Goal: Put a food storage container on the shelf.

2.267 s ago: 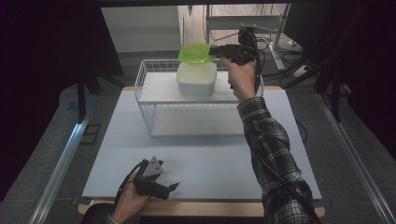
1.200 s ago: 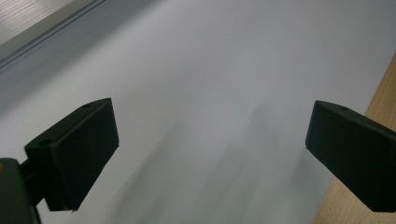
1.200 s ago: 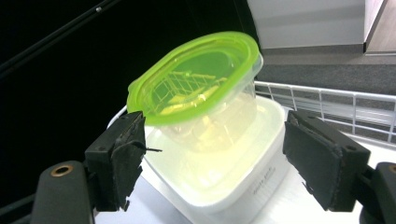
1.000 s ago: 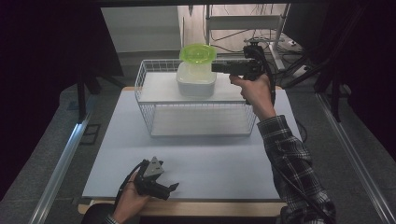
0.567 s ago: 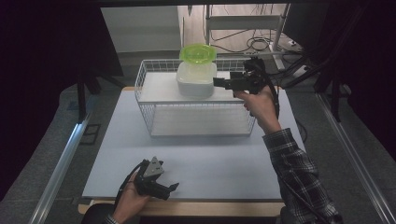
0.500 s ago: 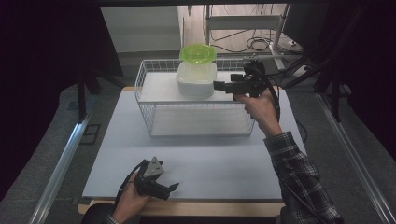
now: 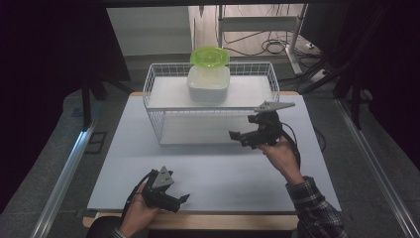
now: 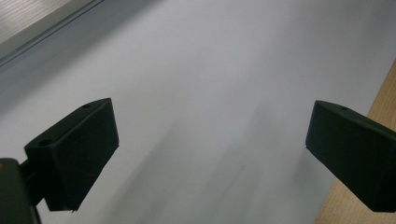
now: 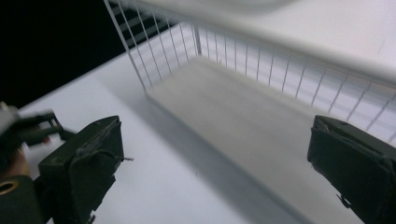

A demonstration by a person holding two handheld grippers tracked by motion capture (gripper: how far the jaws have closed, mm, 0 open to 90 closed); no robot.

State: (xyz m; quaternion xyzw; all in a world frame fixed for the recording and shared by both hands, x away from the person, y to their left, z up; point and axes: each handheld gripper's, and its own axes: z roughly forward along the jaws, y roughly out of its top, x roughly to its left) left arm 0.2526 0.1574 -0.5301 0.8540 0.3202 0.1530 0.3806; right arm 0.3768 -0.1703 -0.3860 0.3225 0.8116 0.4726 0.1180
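Down from the far side of the wire basket the right gripper has come since the earlier frames, away from the green bowl it was reaching at; it now hangs low over the table, just in front of the basket's near right part. Its jaws have just been opening and stand wide apart with nothing between them. In the right gripper view they point at the basket's near wall and the pale floor inside it.

That green bowl sits on top of the white box, which stands on the basket's upper shelf, toward the far middle. Bowl and box are well apart from both grippers.

Near the table's front edge, left of the middle, the left gripper rests in the person's left hand, in the same place as before. Its jaws are spread wide and empty; the left gripper view shows bare white tabletop between them and a strip of wooden edge at the right.

A plaid sleeve covers the right forearm at the bottom right.
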